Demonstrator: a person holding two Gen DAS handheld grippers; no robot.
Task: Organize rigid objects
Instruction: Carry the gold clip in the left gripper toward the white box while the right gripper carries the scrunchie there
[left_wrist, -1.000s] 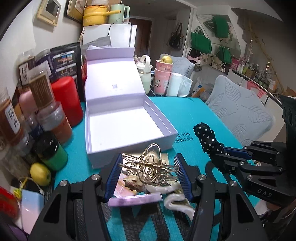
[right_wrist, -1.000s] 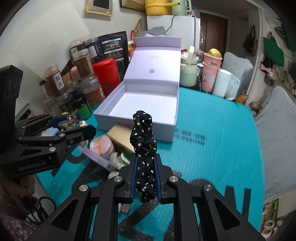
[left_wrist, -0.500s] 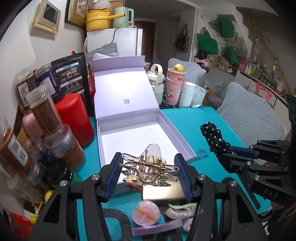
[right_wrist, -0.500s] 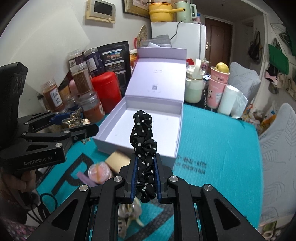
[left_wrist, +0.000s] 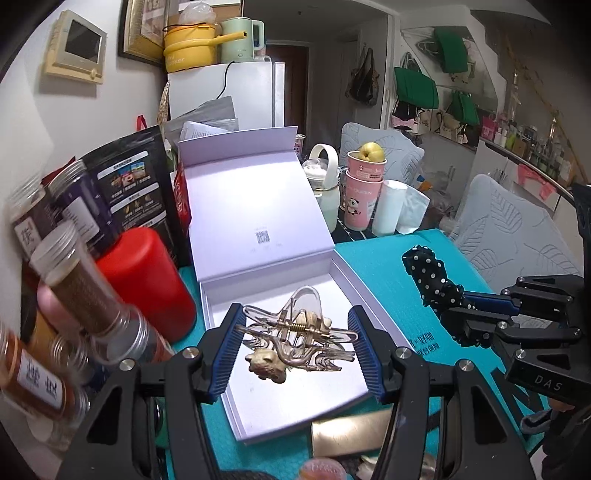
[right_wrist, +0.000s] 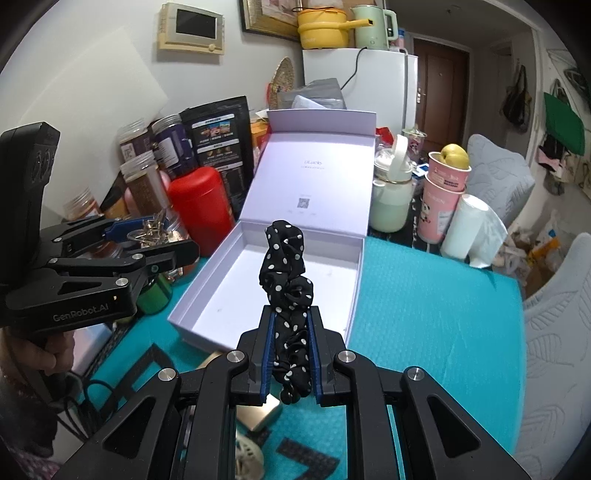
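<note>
My left gripper (left_wrist: 295, 314) is shut on a gold hair claw clip (left_wrist: 291, 336), which spans its blue pads and hangs over the near half of an open pale lilac box (left_wrist: 280, 391). The box's lid (left_wrist: 255, 206) stands up behind. My right gripper (right_wrist: 290, 310) is shut on a black polka-dot scrunchie (right_wrist: 284, 258) that sticks up past the fingertips, above the box's (right_wrist: 221, 306) near edge. In the left wrist view the scrunchie (left_wrist: 432, 277) is right of the box. In the right wrist view the left gripper (right_wrist: 147, 236) with the gold clip (right_wrist: 147, 227) is at left.
A red canister (left_wrist: 144, 280) and several spice jars (left_wrist: 74, 280) crowd the box's left side. Pink cups with an apple (left_wrist: 364, 192) and a white jug (left_wrist: 325, 184) stand behind. A gold flat case (left_wrist: 351, 432) lies on the teal mat (left_wrist: 388, 266) before the box.
Both grippers have travelled forward and slightly up, from above the small items on the mat to over the box. Each keeps its hold: clip in the left, scrunchie in the right.
</note>
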